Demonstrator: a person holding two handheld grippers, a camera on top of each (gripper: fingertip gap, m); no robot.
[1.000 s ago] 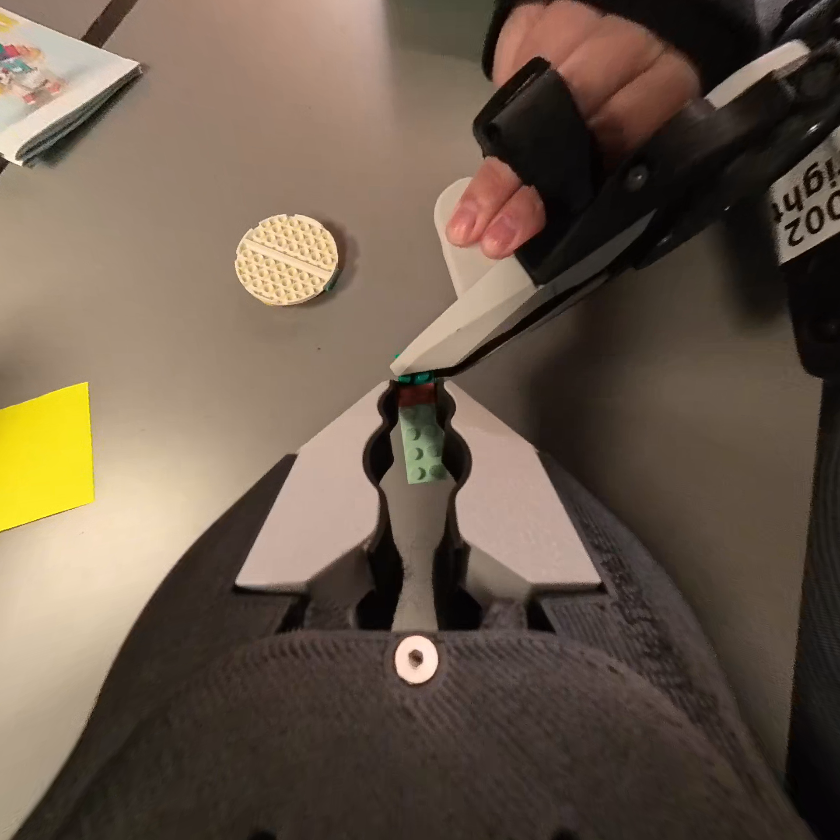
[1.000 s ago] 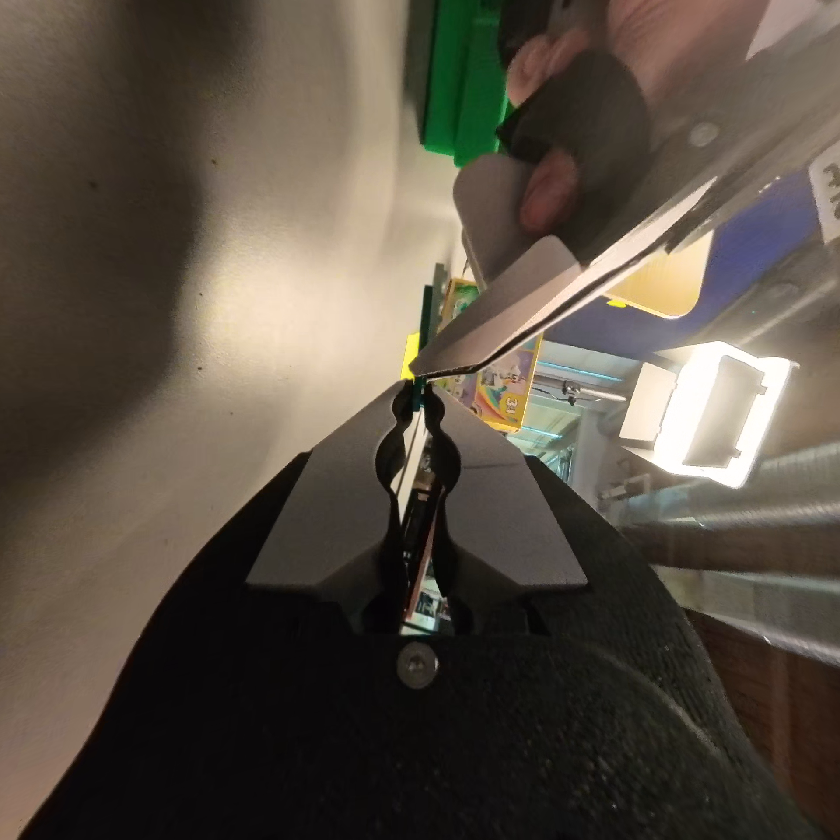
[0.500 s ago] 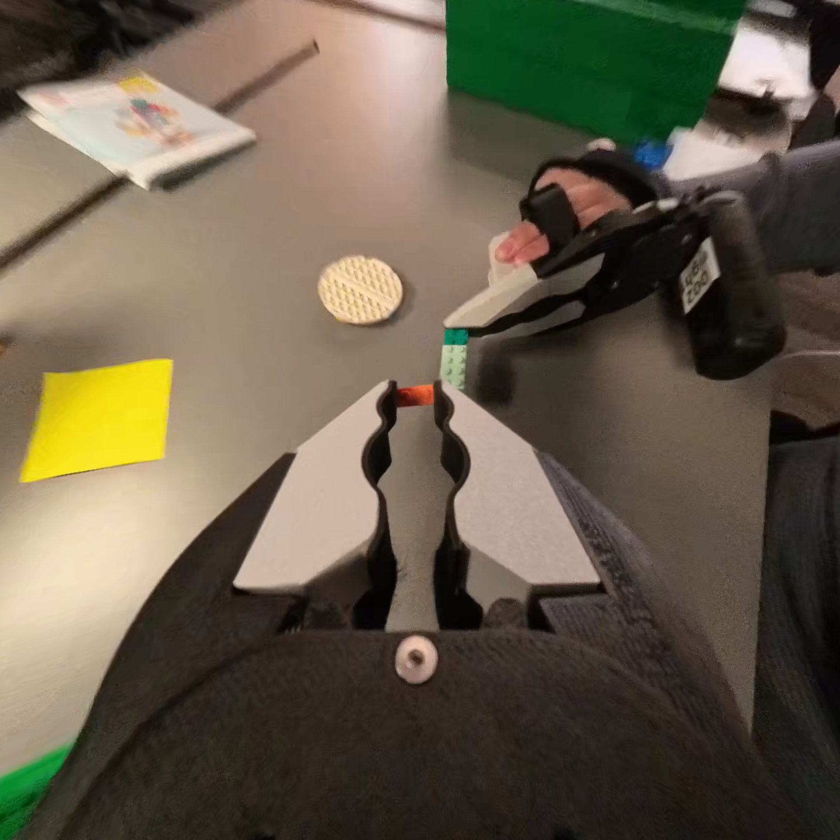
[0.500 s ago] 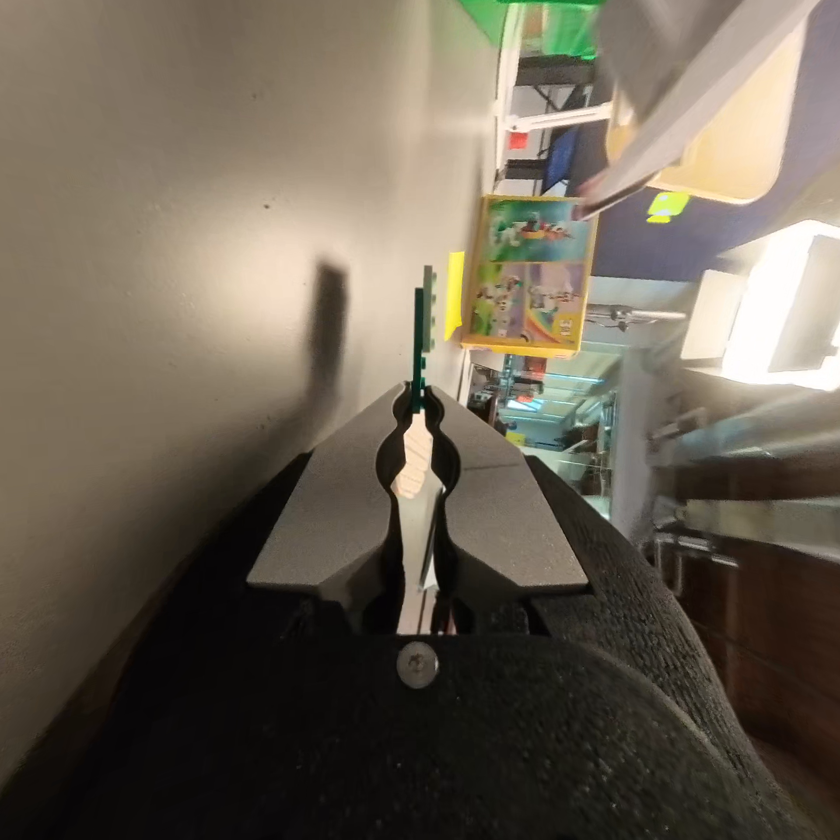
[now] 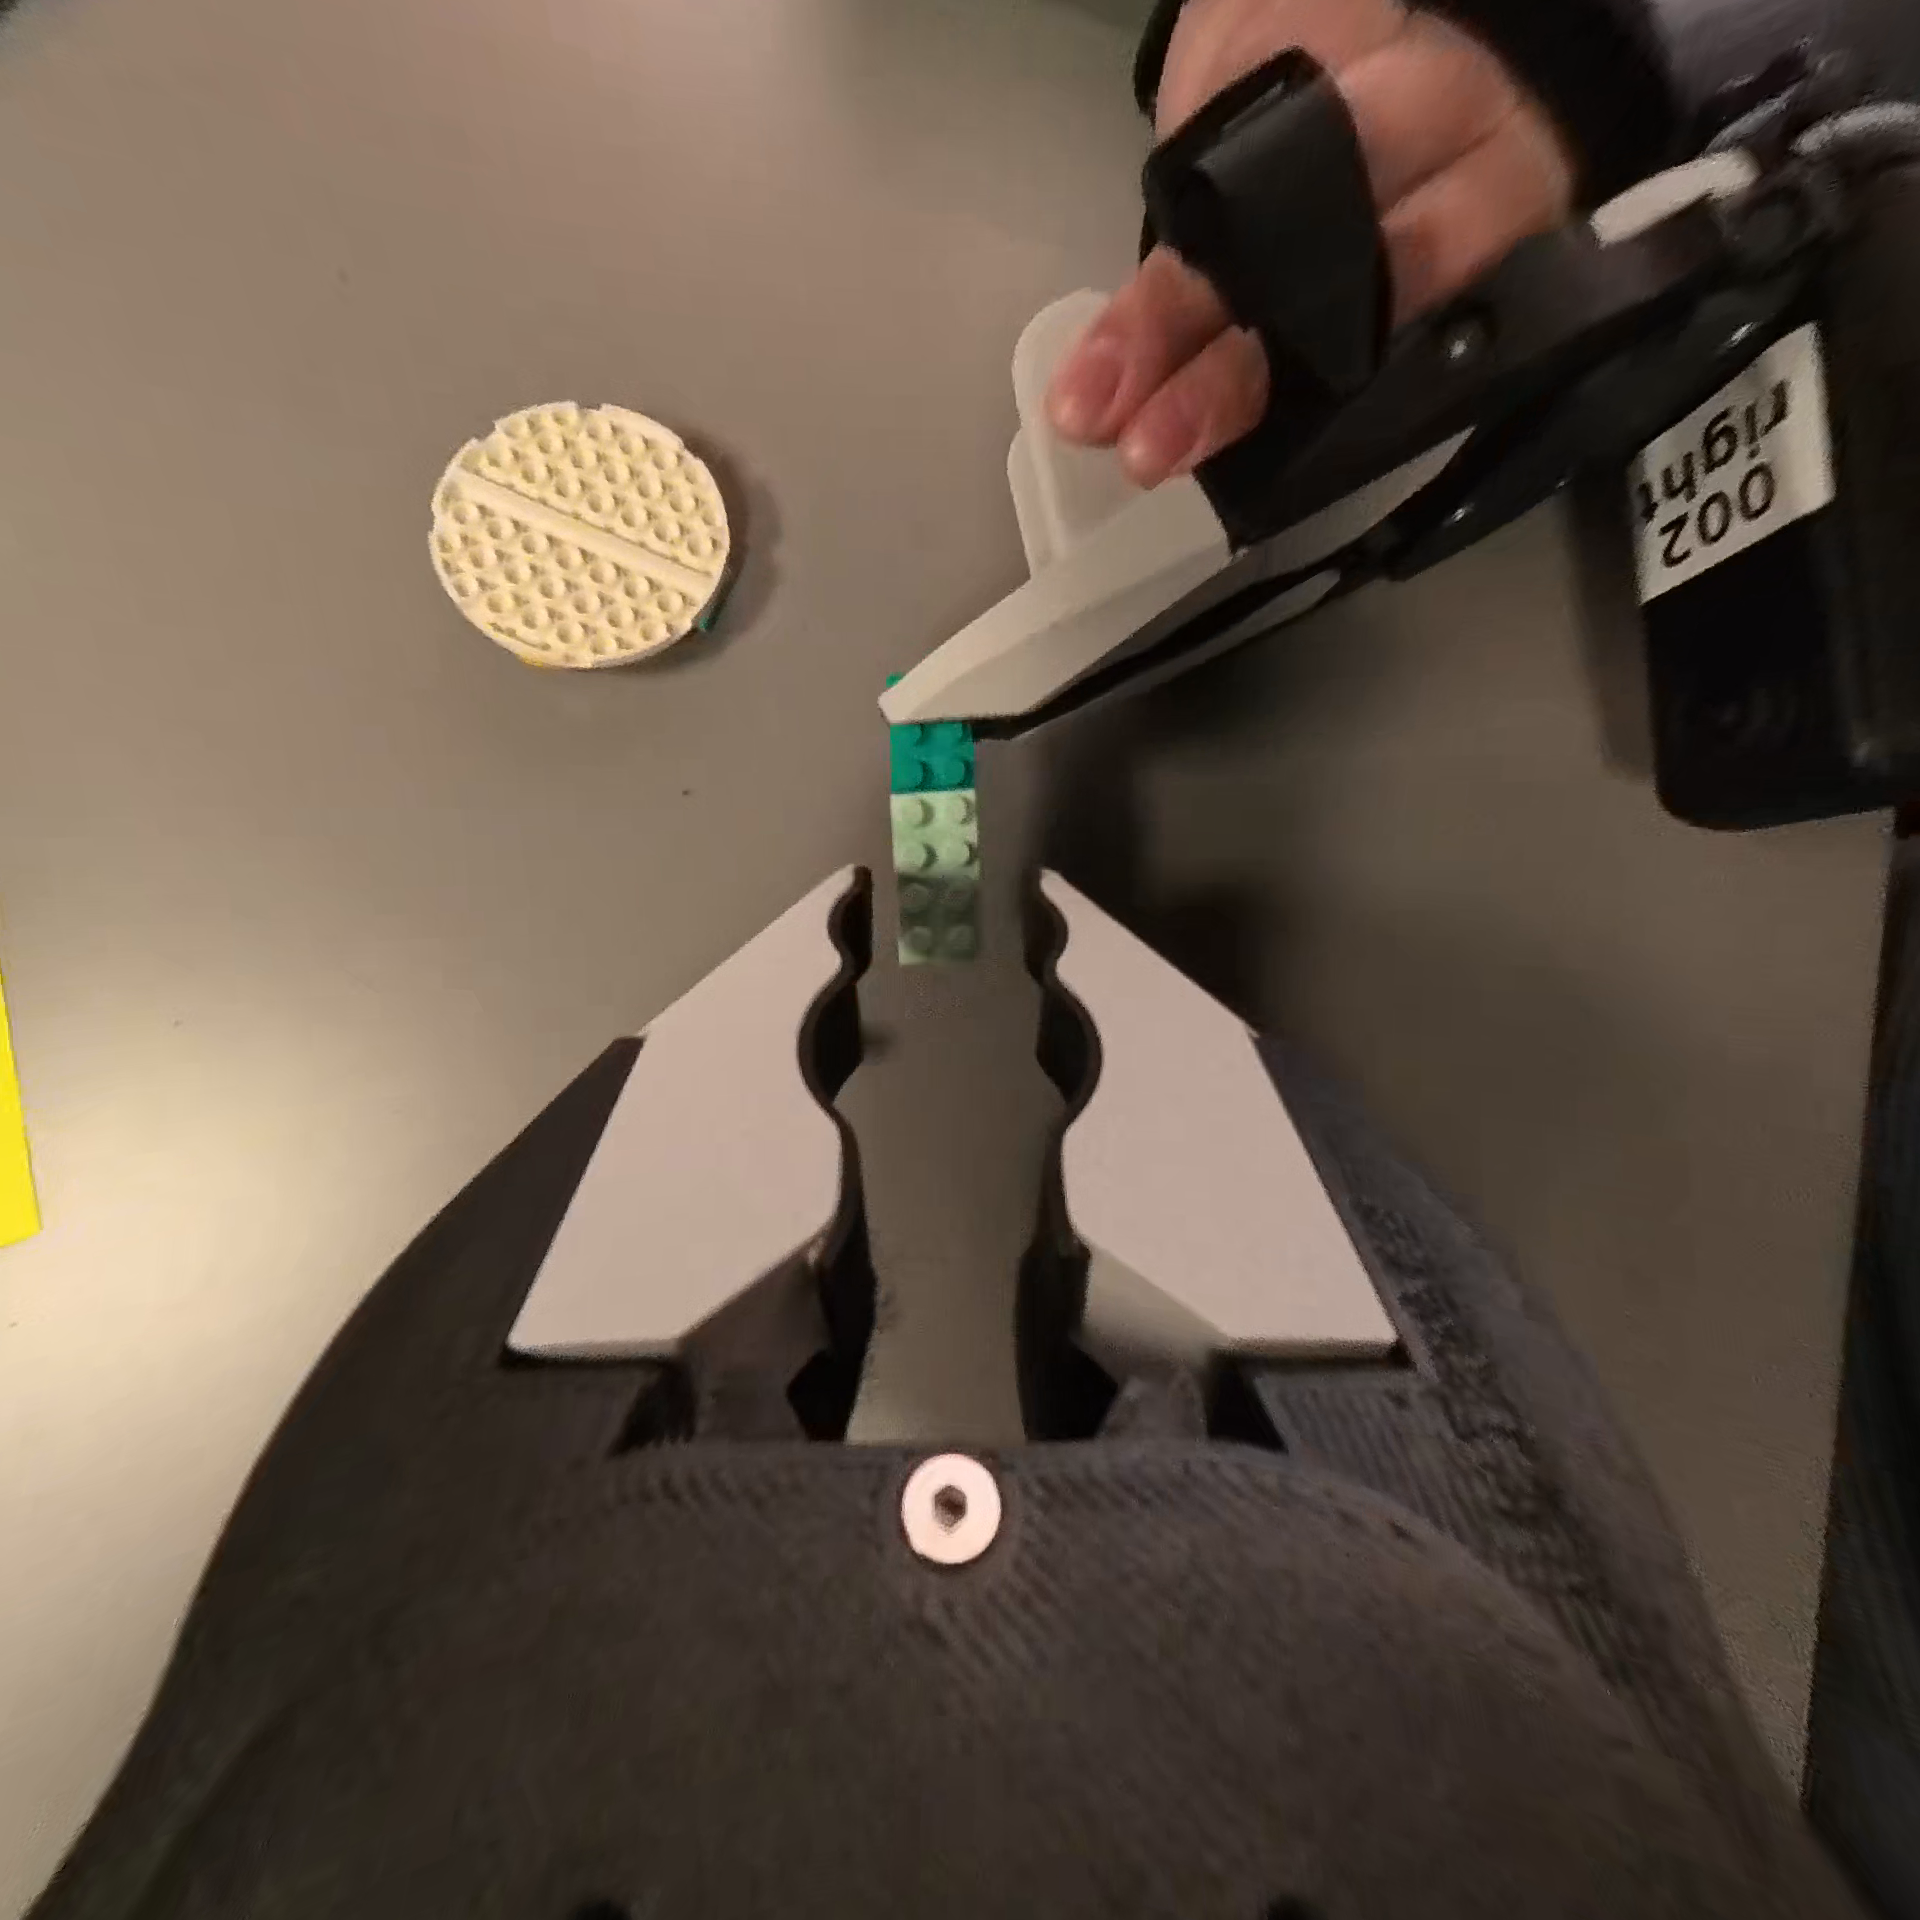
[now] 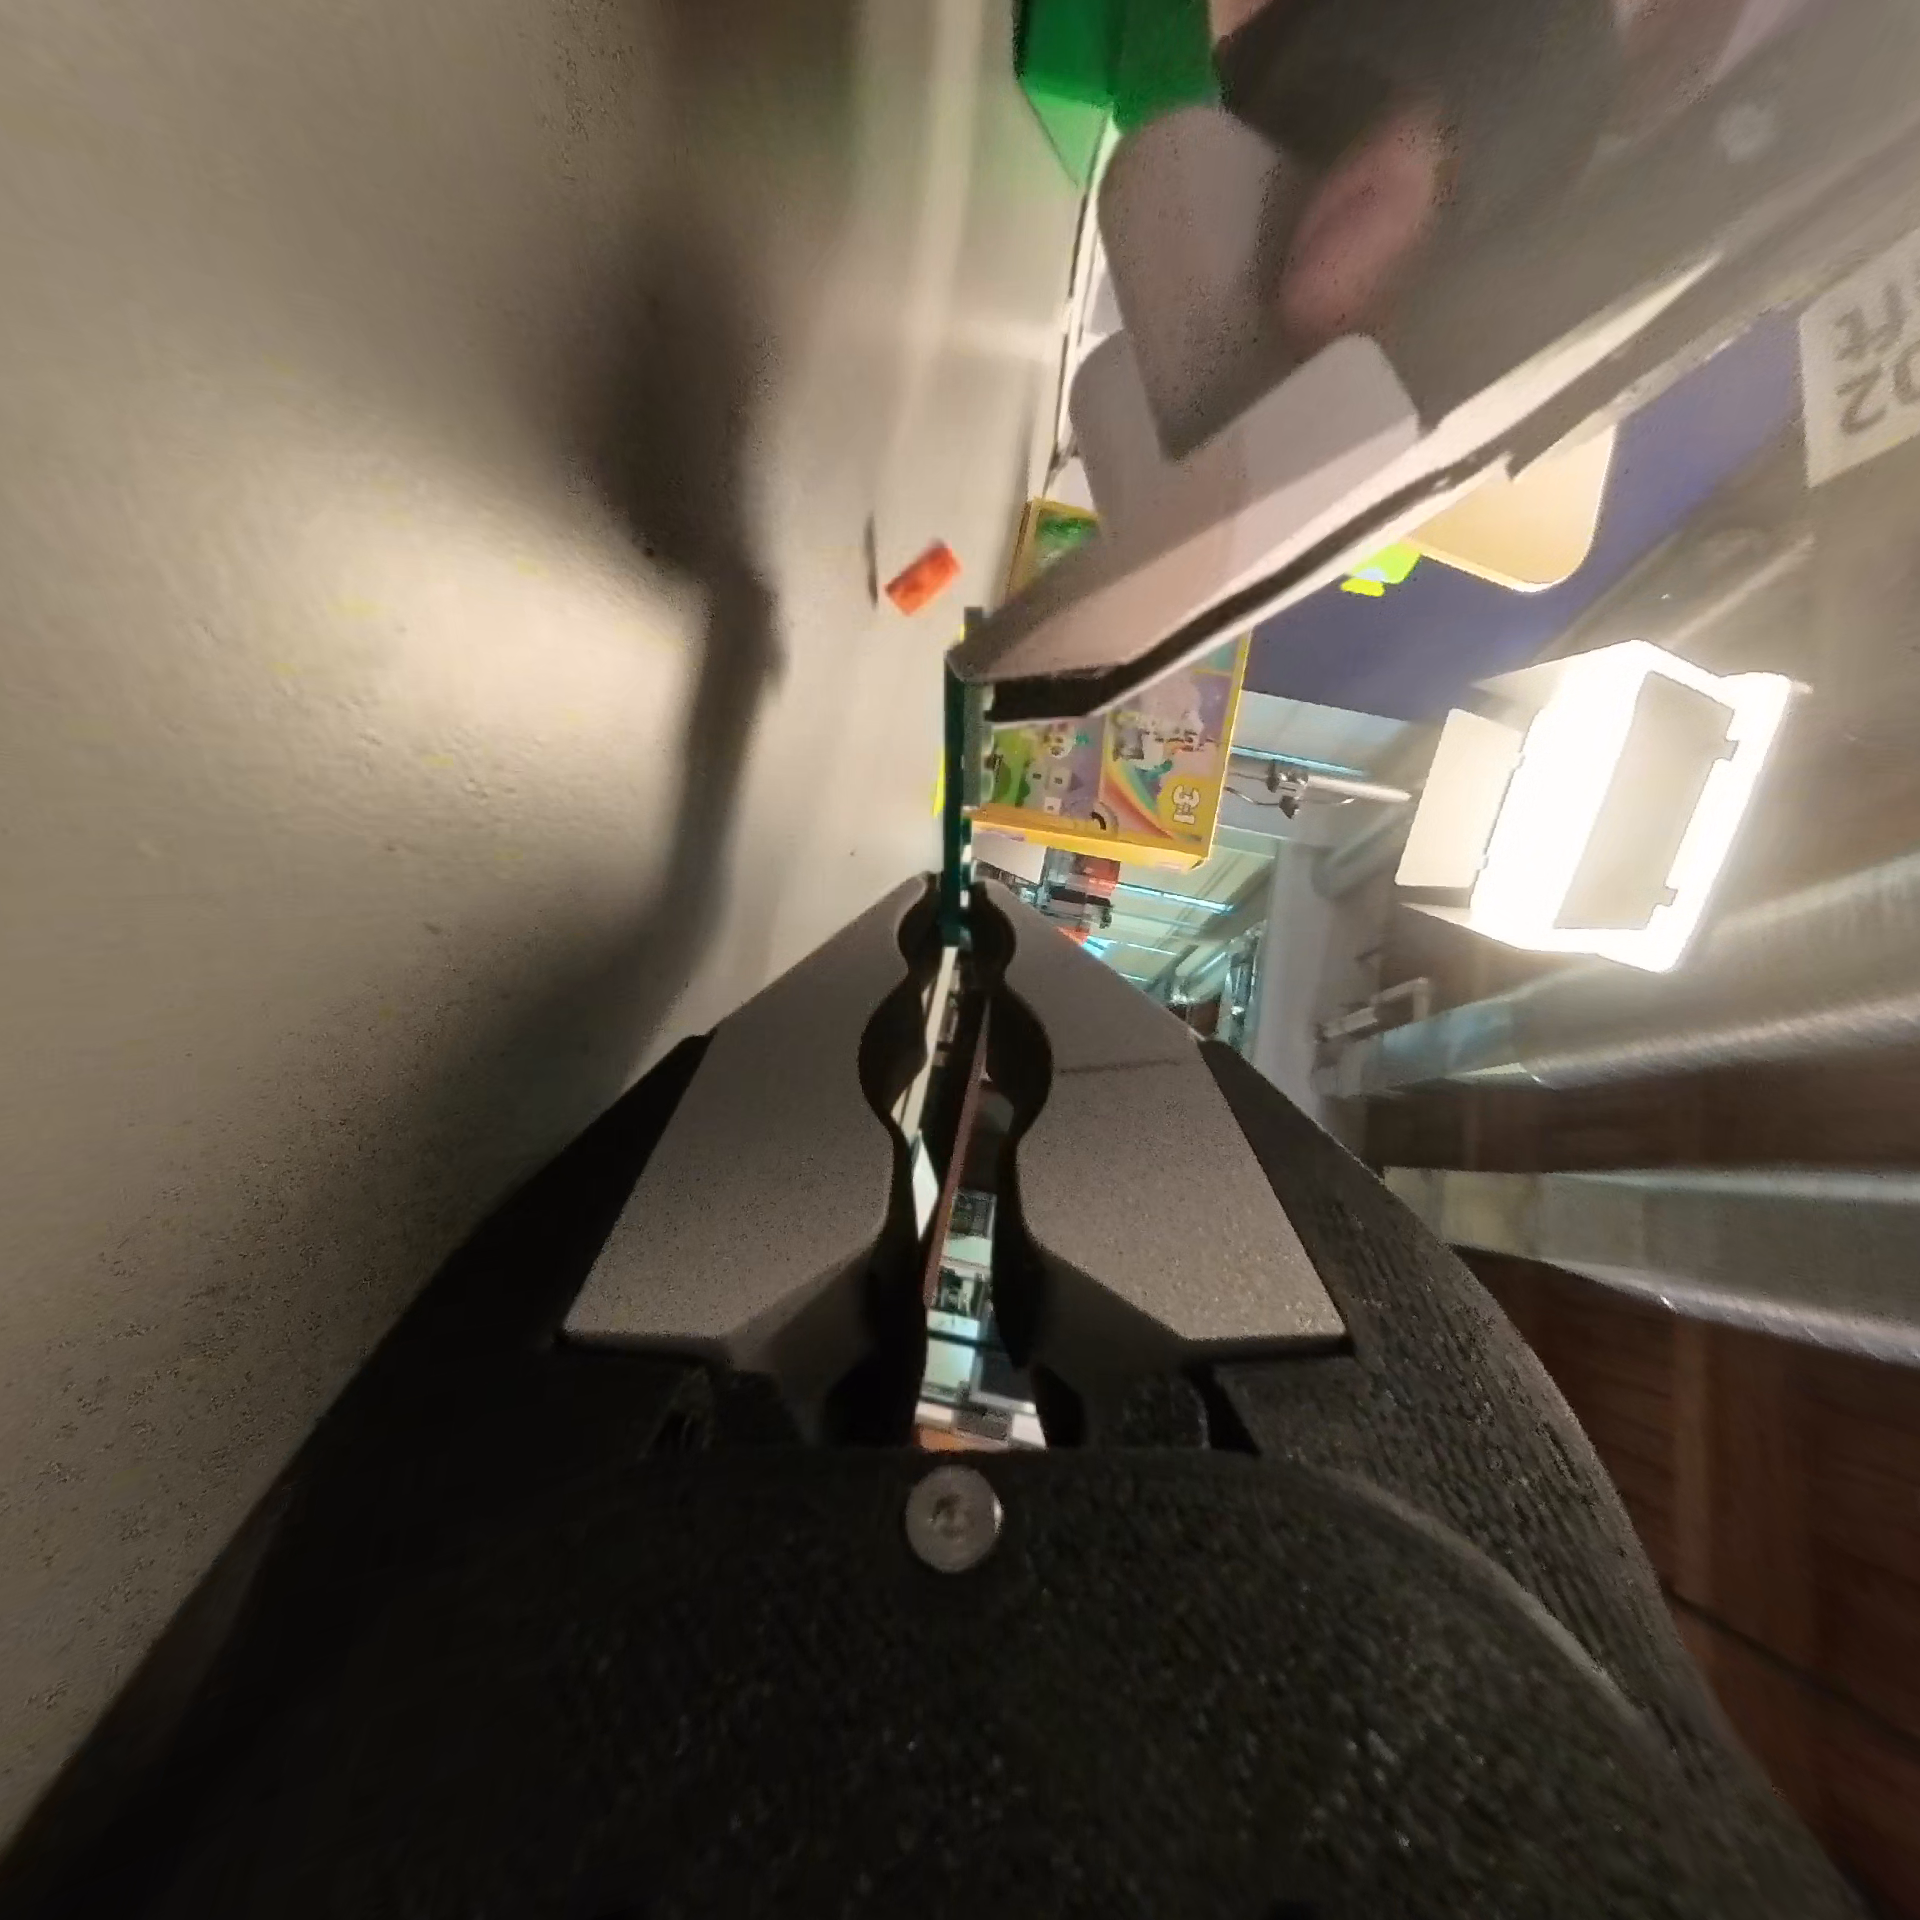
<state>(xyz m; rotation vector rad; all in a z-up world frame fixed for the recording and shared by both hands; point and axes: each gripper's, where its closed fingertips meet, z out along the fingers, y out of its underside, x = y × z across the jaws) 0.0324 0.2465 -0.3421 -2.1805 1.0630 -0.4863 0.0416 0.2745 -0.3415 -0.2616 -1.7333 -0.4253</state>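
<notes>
A thin strip of plates, dark green at one end and light green (image 5: pixel 935 831) at the other, hangs above the grey table (image 5: pixel 312 260). My right gripper (image 5: pixel 935 717) is shut on its dark green end; in the right wrist view the strip (image 6: pixel 953 769) shows edge-on, sticking out of the closed right gripper (image 6: pixel 961 914). My left gripper (image 5: pixel 951 883) is open and empty, its fingertips on either side of the strip's light green end without touching it. One left finger (image 6: pixel 1195 613) reaches the strip's far end. A small orange piece (image 6: pixel 923 578) shows against the table.
A round cream studded plate (image 5: pixel 582 535) lies on the table to the left. A yellow sheet (image 5: pixel 10 1122) is at the left edge. A green box (image 6: pixel 1081 83) and a colourful carton (image 6: pixel 1122 769) stand farther off. A person's hand (image 5: pixel 1351 156) holds the right gripper. The grippers are tip to tip, or close to it. It is some 9 cm from my right tips to the round cream studded plate (image 5: pixel 582 535).
My left gripper pulled an orange piece off the strip and drew back, then came back to the strip, open and empty. The orange piece is out of it. My right gripper kept the strip.
</notes>
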